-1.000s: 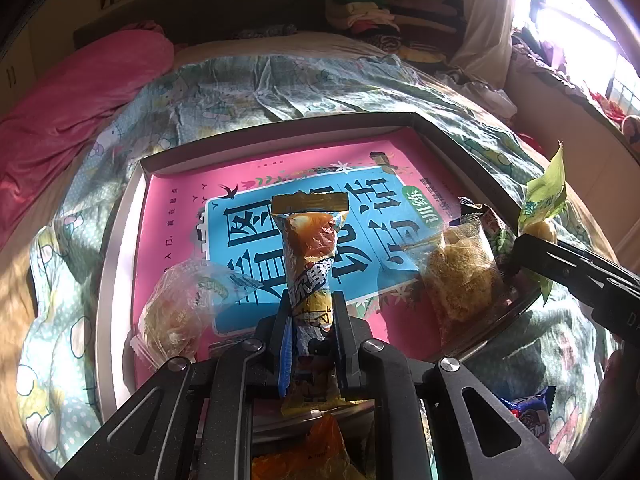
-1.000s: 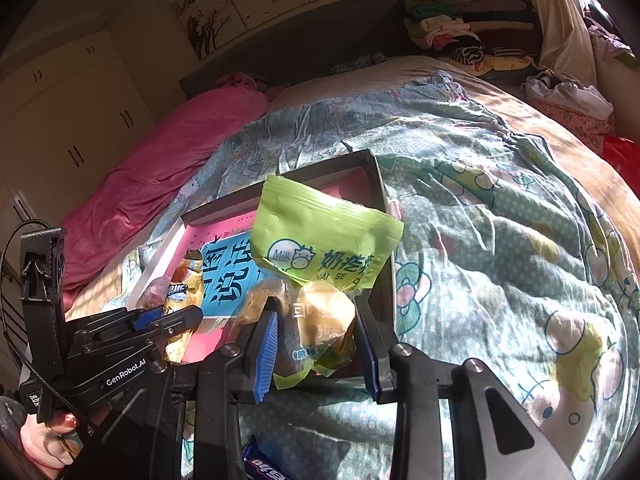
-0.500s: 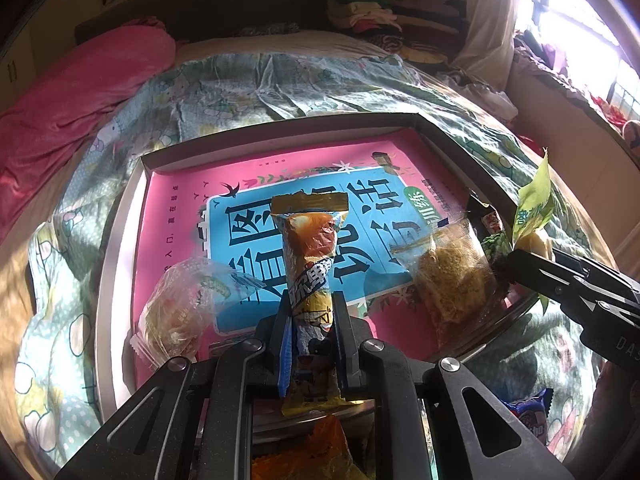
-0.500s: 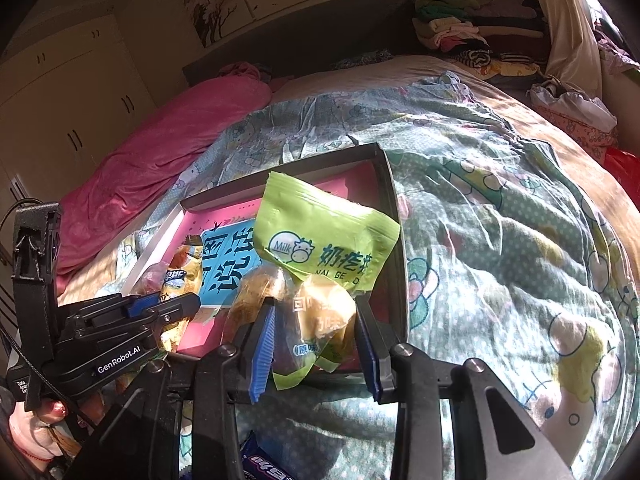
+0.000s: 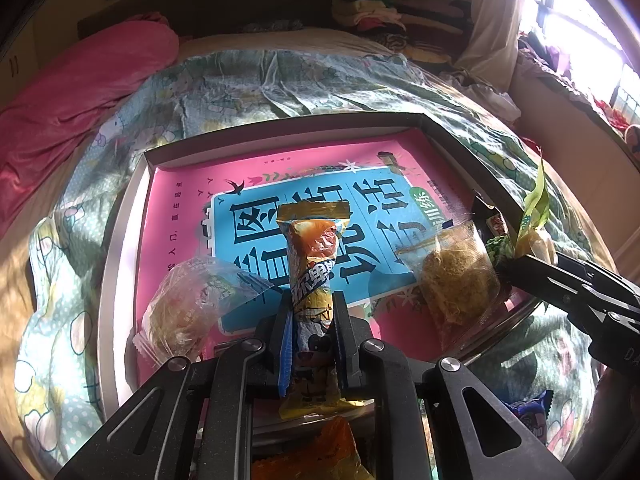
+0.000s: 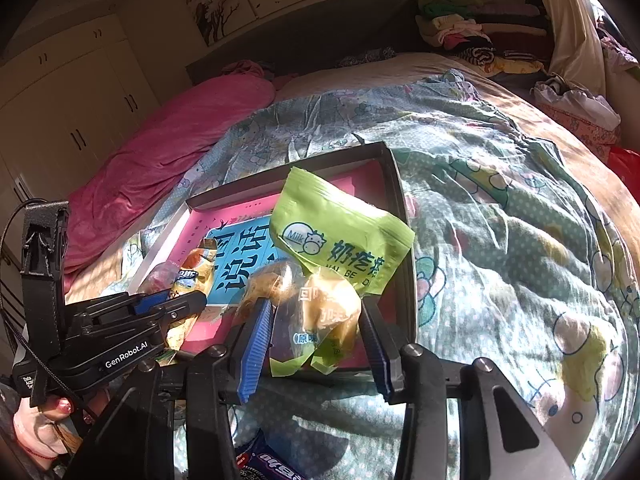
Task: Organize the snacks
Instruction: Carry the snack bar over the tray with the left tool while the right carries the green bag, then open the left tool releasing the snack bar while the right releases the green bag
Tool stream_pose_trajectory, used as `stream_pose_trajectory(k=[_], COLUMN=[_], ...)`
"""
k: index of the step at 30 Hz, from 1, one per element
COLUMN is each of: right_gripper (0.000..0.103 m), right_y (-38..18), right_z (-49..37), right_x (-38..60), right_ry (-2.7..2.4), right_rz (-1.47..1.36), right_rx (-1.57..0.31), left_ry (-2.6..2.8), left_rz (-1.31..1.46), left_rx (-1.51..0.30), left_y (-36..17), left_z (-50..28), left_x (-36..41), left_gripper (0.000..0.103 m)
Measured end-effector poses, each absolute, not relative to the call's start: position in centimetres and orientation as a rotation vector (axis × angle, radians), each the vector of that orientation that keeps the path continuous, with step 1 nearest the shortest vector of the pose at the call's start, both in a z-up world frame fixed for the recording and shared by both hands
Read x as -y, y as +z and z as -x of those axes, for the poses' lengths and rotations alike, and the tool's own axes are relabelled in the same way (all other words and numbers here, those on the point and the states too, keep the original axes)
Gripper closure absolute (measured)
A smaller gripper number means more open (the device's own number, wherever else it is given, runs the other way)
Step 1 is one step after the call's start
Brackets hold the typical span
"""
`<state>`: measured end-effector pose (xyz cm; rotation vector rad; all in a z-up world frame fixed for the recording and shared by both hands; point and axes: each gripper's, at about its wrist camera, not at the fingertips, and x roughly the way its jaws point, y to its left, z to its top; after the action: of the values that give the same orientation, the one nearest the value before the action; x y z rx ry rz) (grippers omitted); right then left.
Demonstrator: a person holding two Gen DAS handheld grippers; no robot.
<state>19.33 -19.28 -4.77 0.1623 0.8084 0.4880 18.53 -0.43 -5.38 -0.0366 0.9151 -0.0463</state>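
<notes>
Gripping a snack stick (image 5: 312,280), the left claw (image 5: 312,340) is staying shut over the tray (image 5: 280,130); the right claw (image 6: 316,340) is opening around the green pouch (image 6: 340,236).

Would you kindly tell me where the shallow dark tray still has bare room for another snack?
The far half of the shallow dark tray is bare, from its back wall down to the long orange snack tube. The near edge is crowded: clear-wrapped pastry one side, clear bag of yellow shreds and green milk-candy pouch the other.

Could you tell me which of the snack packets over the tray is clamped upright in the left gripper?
The long orange-and-gold tube-shaped snack packet, standing between the left gripper's shut jaws; the two clear packets lie flat in the tray.
</notes>
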Motion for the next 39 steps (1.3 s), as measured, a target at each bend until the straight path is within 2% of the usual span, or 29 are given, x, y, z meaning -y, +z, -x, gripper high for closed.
stream_pose_trajectory(k=[14, 18, 39], right_gripper=[0.057, 0.052, 0.051], right_y=[-4.8, -4.7, -2.4], right_z=[-19.4, -19.2, -16.7], right_x=[19.4, 18.9, 19.4], right_ry=[0.481, 0.505, 0.623], right_rz=[-0.159, -0.147, -0.164], right_rx=[-0.814, -0.81, -0.79], left_ry=[-0.024, -0.022, -0.031], left_rz=[0.073, 0.09, 0.147], left_rx=[-0.927, -0.93, -0.918], left_y=[-5.3, -5.3, -3.9], left_z=[-18.5, -18.5, -17.5], left_x=[-0.4, -0.7, -1.6], left_gripper=[0.085, 0.085, 0.083])
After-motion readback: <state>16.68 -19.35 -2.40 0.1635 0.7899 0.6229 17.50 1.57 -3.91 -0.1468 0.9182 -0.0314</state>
